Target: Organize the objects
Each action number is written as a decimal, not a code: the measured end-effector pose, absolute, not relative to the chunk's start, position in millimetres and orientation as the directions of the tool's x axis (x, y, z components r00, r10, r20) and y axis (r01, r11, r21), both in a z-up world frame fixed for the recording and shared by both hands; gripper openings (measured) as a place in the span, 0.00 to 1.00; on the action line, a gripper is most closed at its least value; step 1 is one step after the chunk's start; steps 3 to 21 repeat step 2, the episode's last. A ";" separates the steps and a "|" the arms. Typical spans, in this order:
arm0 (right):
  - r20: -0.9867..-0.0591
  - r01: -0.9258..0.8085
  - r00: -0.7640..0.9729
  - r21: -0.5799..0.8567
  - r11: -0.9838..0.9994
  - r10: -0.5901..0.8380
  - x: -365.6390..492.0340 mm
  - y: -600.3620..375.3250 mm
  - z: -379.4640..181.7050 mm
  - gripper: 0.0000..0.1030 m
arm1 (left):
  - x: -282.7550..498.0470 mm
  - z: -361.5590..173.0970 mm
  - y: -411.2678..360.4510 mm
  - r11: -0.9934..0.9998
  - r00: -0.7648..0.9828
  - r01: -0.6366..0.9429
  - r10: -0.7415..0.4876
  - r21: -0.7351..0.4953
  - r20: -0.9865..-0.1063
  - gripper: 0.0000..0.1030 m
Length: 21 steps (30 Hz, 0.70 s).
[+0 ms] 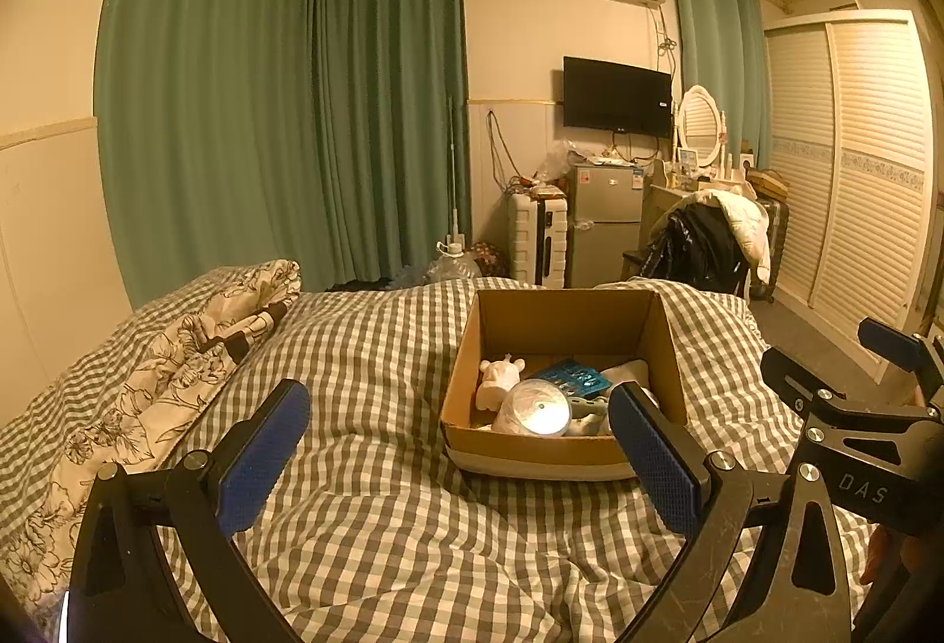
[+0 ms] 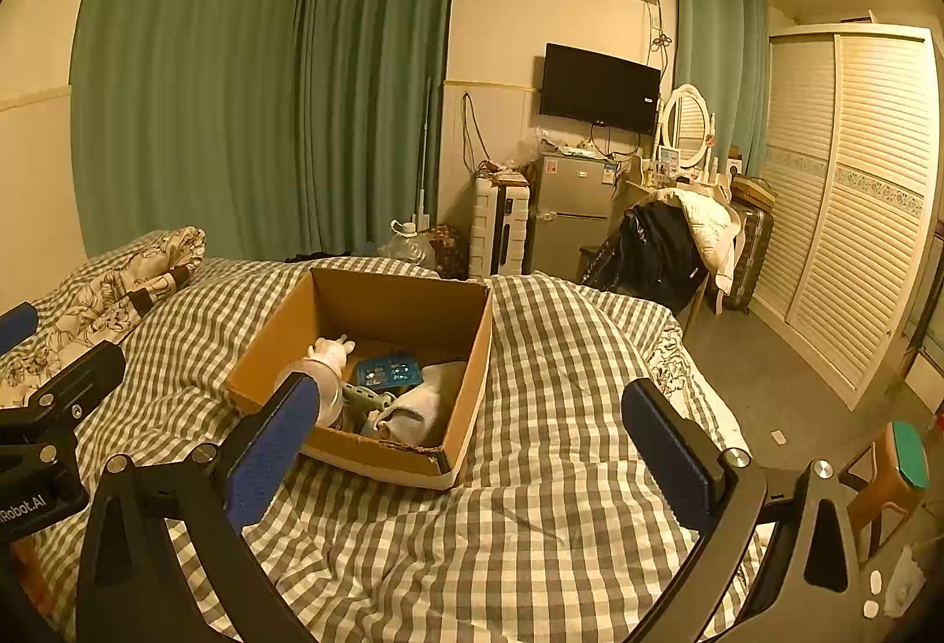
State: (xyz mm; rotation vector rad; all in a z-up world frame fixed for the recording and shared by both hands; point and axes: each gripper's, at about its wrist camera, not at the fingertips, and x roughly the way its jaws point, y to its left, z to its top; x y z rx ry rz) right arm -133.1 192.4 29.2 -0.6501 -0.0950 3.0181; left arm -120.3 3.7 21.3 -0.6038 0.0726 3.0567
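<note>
An open cardboard box (image 1: pixel 466 348) sits on the checkered bed (image 1: pixel 366 348); it also shows in the right wrist view (image 2: pixel 472 377). Inside lie a white toy figure (image 1: pixel 498 377), a clear round container (image 1: pixel 534 407), a blue tray (image 1: pixel 569 377) and pale cloth (image 2: pixel 422 401). My left gripper (image 1: pixel 460 442) is open and empty, just short of the box's near wall. My right gripper (image 2: pixel 472 436) is open and empty, near the box's front right corner. Each gripper shows at the edge of the other's view.
A floral pillow (image 1: pixel 147 377) lies at the bed's left. Beyond the bed stand a suitcase (image 1: pixel 537 242), a small fridge (image 1: pixel 605 218), a chair with clothes (image 1: pixel 708 236) and a wardrobe (image 1: pixel 855 171). A stool (image 2: pixel 891 472) stands right of the bed.
</note>
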 end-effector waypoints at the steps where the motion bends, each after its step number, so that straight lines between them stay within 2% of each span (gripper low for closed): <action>1: -0.409 -0.039 -0.910 -0.072 -0.997 0.065 -133.4 192.6 29.7 1.00 | -119.9 21.3 3.6 -0.999 -0.925 -0.032 0.014 0.041 -0.379 1.00; 21: -0.409 -0.039 -0.910 -0.072 -0.997 0.065 -133.4 192.6 29.8 1.00 | -120.2 21.7 3.8 -0.999 -0.925 -0.033 0.015 0.040 -0.380 1.00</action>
